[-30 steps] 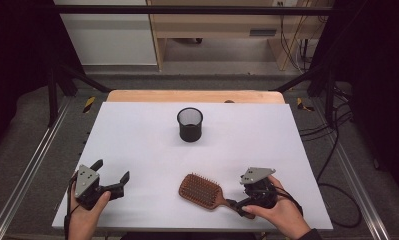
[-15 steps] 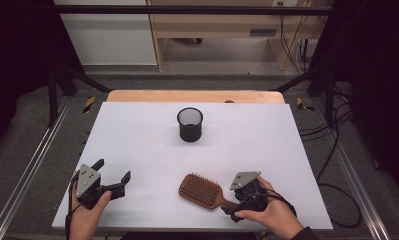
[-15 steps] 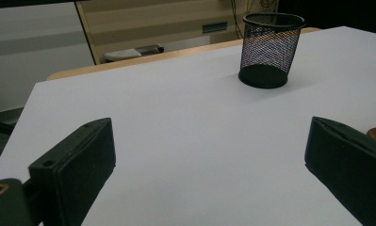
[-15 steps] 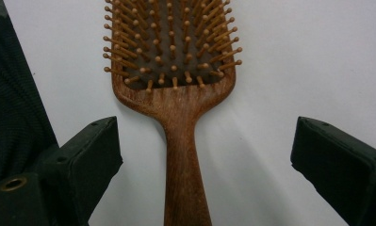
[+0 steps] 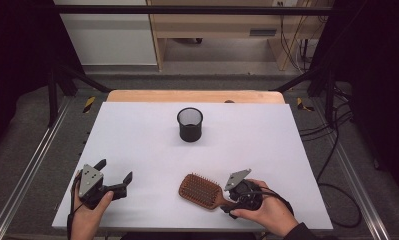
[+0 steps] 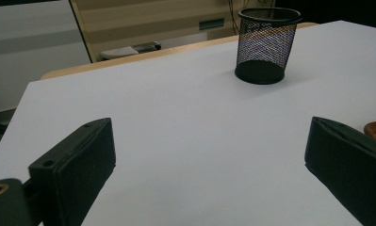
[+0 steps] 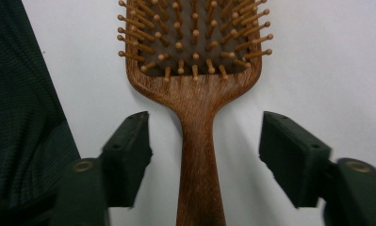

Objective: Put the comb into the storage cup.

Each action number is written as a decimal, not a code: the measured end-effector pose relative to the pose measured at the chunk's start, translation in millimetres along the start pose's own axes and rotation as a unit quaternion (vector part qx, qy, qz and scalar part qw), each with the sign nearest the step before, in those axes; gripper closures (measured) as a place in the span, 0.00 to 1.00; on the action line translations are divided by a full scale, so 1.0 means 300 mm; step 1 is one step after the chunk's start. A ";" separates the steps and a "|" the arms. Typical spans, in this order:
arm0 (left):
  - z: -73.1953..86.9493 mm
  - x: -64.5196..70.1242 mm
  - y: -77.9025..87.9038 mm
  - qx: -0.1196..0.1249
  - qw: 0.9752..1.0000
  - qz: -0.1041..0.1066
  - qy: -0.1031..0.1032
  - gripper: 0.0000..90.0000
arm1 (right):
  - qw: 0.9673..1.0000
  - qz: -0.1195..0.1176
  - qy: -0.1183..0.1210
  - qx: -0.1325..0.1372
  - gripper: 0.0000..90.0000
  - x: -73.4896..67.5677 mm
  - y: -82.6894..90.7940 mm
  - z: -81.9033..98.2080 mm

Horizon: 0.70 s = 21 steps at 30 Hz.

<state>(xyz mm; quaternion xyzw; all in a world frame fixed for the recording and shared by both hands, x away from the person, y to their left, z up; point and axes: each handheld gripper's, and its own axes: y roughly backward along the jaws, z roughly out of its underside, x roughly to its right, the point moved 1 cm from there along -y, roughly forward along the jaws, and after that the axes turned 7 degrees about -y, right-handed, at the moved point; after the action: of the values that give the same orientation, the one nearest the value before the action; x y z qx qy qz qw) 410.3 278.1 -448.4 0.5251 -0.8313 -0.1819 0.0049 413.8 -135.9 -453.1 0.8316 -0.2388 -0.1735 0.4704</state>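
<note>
A wooden paddle hairbrush [image 5: 202,190] lies bristles up near the table's front edge, its handle pointing right. My right gripper [image 5: 227,202] straddles that handle [image 7: 195,155]. Its jaws have just been closing, but in the right gripper view [image 7: 204,127] a gap of white table remains on each side of the handle, so the pads do not press on it. My left gripper [image 5: 116,170] rests at the front left, jaws wide apart with nothing between them [image 6: 209,136].
A black mesh cup [image 5: 190,124] stands upright at mid-table and is seen again farther off in the left gripper view [image 6: 265,44]. The white table [image 5: 137,130] ends in a wooden strip at the back. Cables lie on the floor to the right.
My right gripper has slid a little left along the brush handle and its jaws have narrowed around it. The left gripper and the brush have stayed where they were.
</note>
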 end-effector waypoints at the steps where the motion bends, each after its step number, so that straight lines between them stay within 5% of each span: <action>1: 0.000 0.000 0.000 0.000 1.000 0.000 0.000 0.03 | 1.000 -0.002 -0.005 -0.008 0.47 0.001 -0.001 -0.003; 9: -0.001 -0.002 -0.004 -0.001 1.000 -0.001 -0.002 0.03 | 1.000 -0.011 0.000 -0.029 0.63 -0.002 -0.020 -0.013; 21: -0.003 0.003 -0.005 -0.003 1.000 0.001 -0.008 0.03 | 0.998 -0.009 0.010 -0.056 0.67 -0.007 -0.047 -0.029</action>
<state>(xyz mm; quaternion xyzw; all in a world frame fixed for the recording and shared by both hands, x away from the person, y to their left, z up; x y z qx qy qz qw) 411.5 276.5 -448.4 0.5231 -0.8311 -0.1886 0.0001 419.9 -122.4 -460.9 0.8081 -0.2161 -0.1825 0.5167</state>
